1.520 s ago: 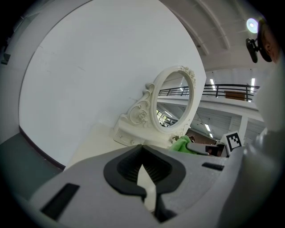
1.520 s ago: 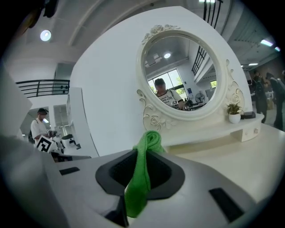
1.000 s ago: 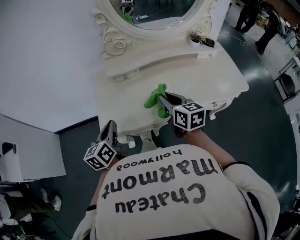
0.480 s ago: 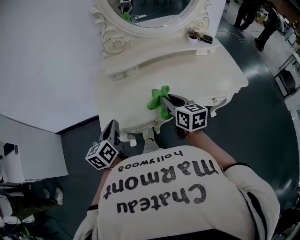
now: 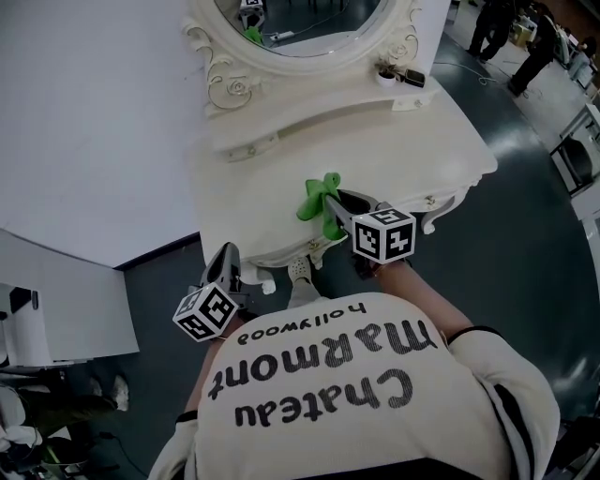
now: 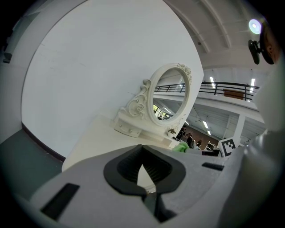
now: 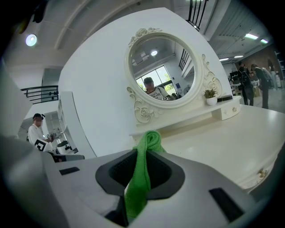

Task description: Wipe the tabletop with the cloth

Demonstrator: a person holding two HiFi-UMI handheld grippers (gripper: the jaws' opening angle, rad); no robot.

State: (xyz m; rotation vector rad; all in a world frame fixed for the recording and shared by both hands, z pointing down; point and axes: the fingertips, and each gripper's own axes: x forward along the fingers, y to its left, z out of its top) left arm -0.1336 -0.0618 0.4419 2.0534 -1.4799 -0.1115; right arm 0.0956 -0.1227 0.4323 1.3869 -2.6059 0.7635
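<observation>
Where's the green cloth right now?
In the head view, the green cloth is clamped in the right gripper, near the front edge of the white dressing table.

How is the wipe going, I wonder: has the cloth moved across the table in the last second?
Yes, slightly: the cloth, shut in the right gripper, has slid rightward along the table, measured against the mirror frame.

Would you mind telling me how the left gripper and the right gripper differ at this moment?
The right gripper is shut on the green cloth; the left gripper has its jaws together on nothing. The right gripper reaches over the tabletop; the left gripper hangs off its front edge. Both point toward the mirror.
</observation>
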